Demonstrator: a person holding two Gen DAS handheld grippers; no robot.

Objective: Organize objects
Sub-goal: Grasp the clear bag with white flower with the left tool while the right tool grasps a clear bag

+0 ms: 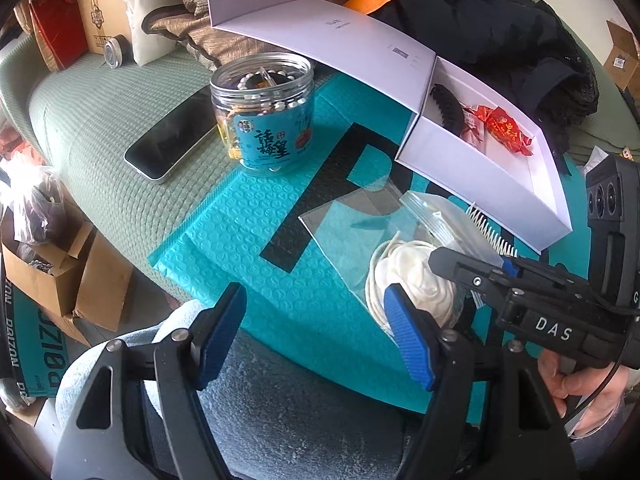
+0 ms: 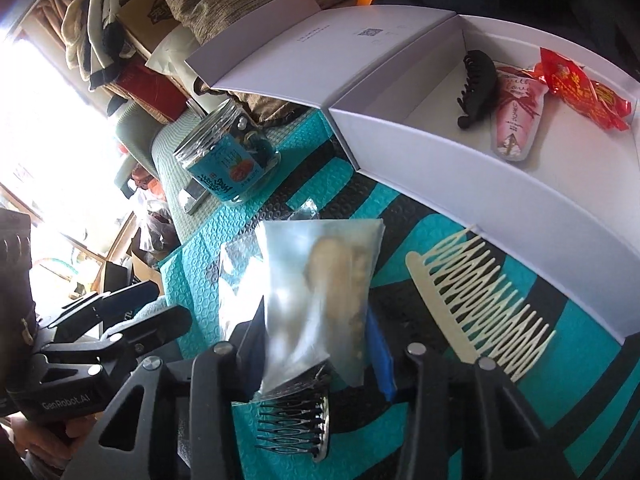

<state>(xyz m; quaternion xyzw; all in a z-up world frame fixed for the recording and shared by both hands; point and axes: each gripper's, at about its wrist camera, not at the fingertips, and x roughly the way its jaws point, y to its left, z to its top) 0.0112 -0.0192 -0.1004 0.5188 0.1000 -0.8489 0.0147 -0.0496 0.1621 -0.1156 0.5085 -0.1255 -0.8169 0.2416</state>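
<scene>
A: White box point(image 2: 500, 196) is sitting open on the teal bubble mailer point(image 1: 256, 248), lid flap folded back, and it is already holding a black claw clip point(image 2: 476, 84), a pink sachet point(image 2: 518, 120) and red candy wrappers point(image 2: 580, 92).

B: And the clear bag point(image 2: 316, 296)?

A: It is lying on the mailer in front of the box, with a white coiled item inside. The right hand-held gripper point(image 2: 316, 344) is closing around its near end; the bag is sitting between the pads, but I cannot tell whether they are pressing on it yet.

B: The left hand-held gripper point(image 1: 316, 332)?

A: Hanging open over the near edge of the mailer, holding nothing, one blue pad just beside the bag.

B: What is worrying you?

A: The film is looking slick and loose. If the pads are only catching the plastic, the contents may be sliding to the far end and dragging the bag out during a lift.

B: Anything nearby?

A: The cream comb point(image 2: 480, 300) is lying between bag and box, touching the box wall in the left wrist view. A low carry could be knocking it. The smaller dark comb point(image 2: 296, 424) is lying right under the right hand-held gripper, so a deeper bite might be snagging its teeth along with the bag.
</scene>
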